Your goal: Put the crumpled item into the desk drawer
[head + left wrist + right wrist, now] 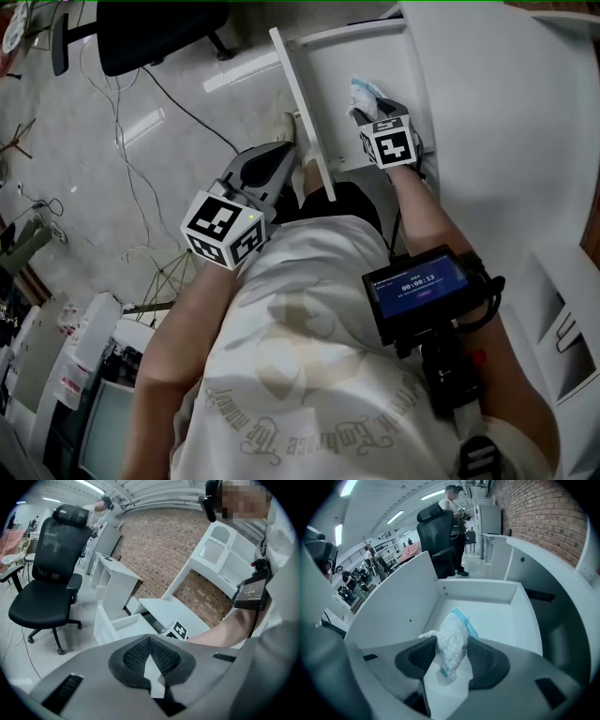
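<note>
- Crumpled item (452, 641), white with a blue edge, was pinched between the pads of the right gripper (451, 644), whose jaws stood fairly wide around its middle.
- Its long axis ran along the jaws: the blue-edged end pointed away toward the drawer's (478, 591) back wall, and the thinner tail hung below the pads toward the camera.
- Right forearm reached forward from the body, with a small screen (417, 286) strapped to it; the gripper tipped steeply down into the open drawer.
- Left gripper (150, 638) was closed, pad tips meeting with nothing between them, and held lower at the person's left, just outside the drawer's front panel (302, 112); contact with the panel could not be told.
- Drawer stood pulled out from the white desk (506, 122). The item sat within its walls, nearer the desk side, over the white floor; whether it touched the floor could not be told.
</note>
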Demonstrator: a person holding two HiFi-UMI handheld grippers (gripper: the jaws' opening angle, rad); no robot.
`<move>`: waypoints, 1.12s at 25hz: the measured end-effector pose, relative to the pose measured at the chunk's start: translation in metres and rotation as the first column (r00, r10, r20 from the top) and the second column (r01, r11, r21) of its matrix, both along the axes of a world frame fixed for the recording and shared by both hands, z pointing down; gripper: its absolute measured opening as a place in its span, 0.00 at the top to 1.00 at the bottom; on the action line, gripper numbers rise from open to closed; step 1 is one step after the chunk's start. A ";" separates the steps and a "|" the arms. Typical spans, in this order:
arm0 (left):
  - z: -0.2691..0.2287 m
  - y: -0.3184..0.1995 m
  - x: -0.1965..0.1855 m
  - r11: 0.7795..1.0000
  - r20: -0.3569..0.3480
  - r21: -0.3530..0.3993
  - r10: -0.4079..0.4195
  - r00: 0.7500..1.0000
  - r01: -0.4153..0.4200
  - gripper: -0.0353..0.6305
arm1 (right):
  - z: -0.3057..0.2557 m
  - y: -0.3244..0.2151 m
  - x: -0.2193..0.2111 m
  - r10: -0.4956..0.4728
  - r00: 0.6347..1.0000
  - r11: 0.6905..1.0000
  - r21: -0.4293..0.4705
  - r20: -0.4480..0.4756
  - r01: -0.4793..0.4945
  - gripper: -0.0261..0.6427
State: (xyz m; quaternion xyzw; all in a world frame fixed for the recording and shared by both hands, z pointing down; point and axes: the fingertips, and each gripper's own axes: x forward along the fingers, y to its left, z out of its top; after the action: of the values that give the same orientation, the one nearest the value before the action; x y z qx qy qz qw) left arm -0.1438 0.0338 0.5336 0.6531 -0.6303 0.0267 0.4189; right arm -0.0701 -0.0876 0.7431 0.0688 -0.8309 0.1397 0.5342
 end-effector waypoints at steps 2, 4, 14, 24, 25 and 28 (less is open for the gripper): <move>0.001 -0.001 0.002 1.000 -0.002 0.000 -0.003 1.000 0.003 0.92 | 0.005 -0.001 -0.001 -0.008 1.000 1.000 0.003 -0.004 0.008 0.62; 0.000 -0.001 0.007 1.000 -0.004 -0.002 -0.001 1.000 0.001 0.92 | 0.007 -0.003 -0.001 -0.015 1.000 1.000 0.006 -0.008 0.015 0.62; -0.005 0.010 0.040 0.999 -0.043 -0.032 0.025 0.999 -0.026 0.92 | 0.016 -0.006 0.012 -0.012 0.999 1.000 0.002 -0.031 0.012 0.62; -0.017 0.018 0.052 0.998 -0.017 -0.055 0.039 0.999 -0.040 0.92 | 0.017 -0.016 0.006 -0.035 0.999 0.999 0.028 -0.025 0.036 0.62; -0.017 0.019 0.053 0.998 -0.015 -0.059 0.038 0.999 -0.039 0.92 | 0.018 -0.015 0.006 -0.044 0.999 0.998 0.032 -0.025 0.045 0.62; -0.017 0.023 0.056 0.997 -0.008 -0.069 0.031 0.999 -0.032 0.92 | 0.021 -0.015 0.008 -0.070 0.997 0.997 0.041 -0.031 0.072 0.62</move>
State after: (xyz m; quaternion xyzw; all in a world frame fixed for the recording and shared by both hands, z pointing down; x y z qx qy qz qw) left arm -0.0877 0.0567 0.5164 0.6482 -0.6171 0.0528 0.4429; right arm -0.0617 -0.1022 0.7643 0.0524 -0.8276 0.1022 0.5494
